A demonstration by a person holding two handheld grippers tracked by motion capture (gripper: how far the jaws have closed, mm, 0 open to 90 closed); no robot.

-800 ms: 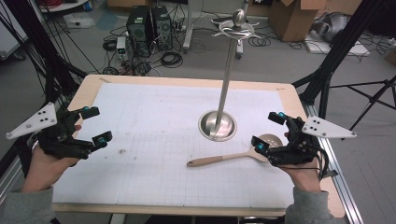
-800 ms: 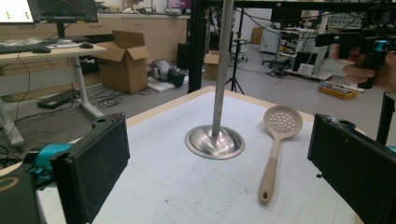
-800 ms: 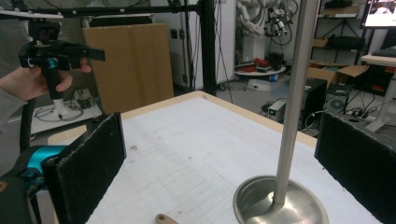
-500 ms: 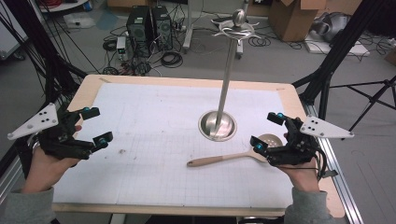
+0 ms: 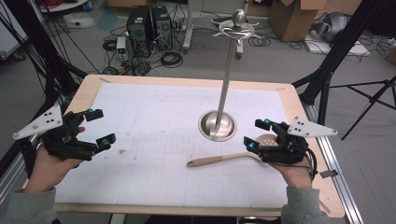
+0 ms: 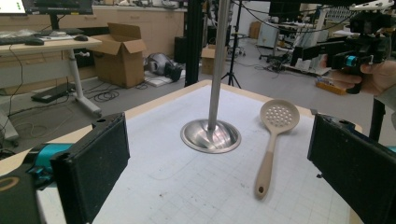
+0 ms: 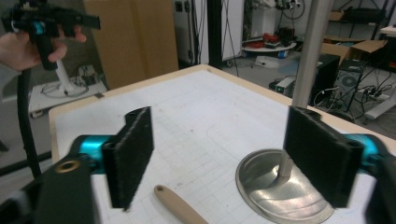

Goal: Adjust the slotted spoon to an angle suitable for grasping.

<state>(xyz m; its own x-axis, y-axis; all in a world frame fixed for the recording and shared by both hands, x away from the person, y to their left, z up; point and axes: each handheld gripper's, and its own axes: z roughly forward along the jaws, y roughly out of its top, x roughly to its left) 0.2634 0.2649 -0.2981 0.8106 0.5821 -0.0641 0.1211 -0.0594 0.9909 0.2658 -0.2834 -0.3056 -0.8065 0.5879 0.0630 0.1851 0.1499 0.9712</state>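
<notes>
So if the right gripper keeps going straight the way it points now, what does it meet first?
Probably nothing: the right gripper is open, with the slotted spoon's handle passing below its jaws and the stand's pole off to one side; depth is unclear.

In the high view the right gripper [image 5: 256, 134] covers part of the slotted spoon's [image 5: 224, 159] bowl beside the metal stand's [image 5: 217, 125] base. In the right gripper view, the spoon's handle [image 7: 180, 205] runs off the bottom edge and the stand's pole [image 7: 312, 44] off the top.
</notes>
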